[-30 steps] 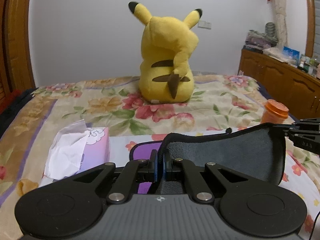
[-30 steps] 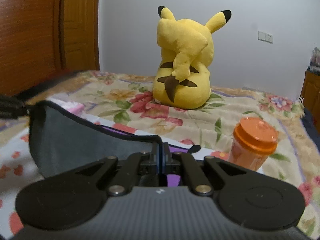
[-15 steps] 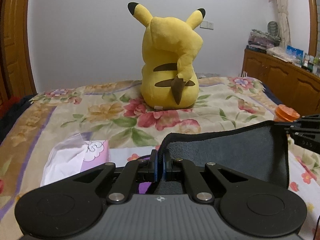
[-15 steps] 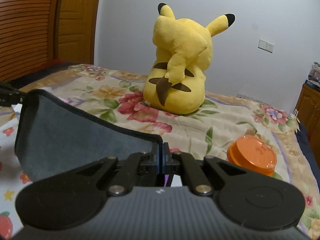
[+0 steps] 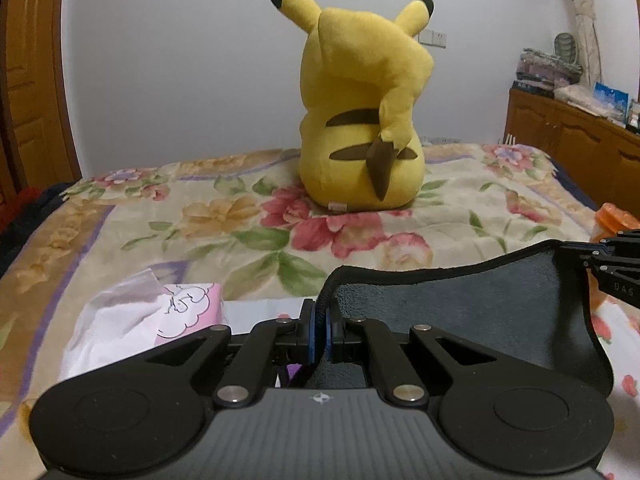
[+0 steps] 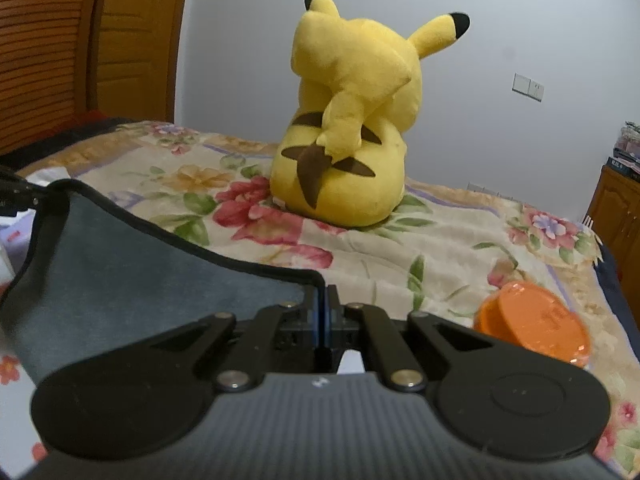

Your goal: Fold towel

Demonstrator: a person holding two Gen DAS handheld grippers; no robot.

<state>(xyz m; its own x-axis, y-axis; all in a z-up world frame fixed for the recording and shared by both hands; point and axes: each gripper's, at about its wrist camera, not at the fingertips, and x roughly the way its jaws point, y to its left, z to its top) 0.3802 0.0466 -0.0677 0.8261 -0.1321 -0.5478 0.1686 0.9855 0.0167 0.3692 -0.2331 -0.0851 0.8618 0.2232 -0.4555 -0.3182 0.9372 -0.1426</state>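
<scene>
A dark grey towel [image 5: 460, 312] with a black hem hangs stretched between my two grippers above the flowered bed. My left gripper [image 5: 319, 330] is shut on one top corner. My right gripper [image 6: 323, 320] is shut on the other top corner; the towel [image 6: 132, 268] spreads to its left. The right gripper also shows at the right edge of the left wrist view [image 5: 600, 258], pinching the towel's far corner. The towel's lower part is hidden behind the gripper bodies.
A yellow Pikachu plush [image 5: 360, 120] sits on the flowered bedspread [image 5: 240, 216] ahead. A pink tissue box [image 5: 168, 316] lies at the left. An orange-lidded jar [image 6: 532, 326] stands at the right. Wooden cabinets [image 5: 580, 144] line the right wall.
Both grippers have risen with the towel and moved forward toward the plush. The purple cloth under the towel has dropped nearly out of sight. Both grips have stayed shut.
</scene>
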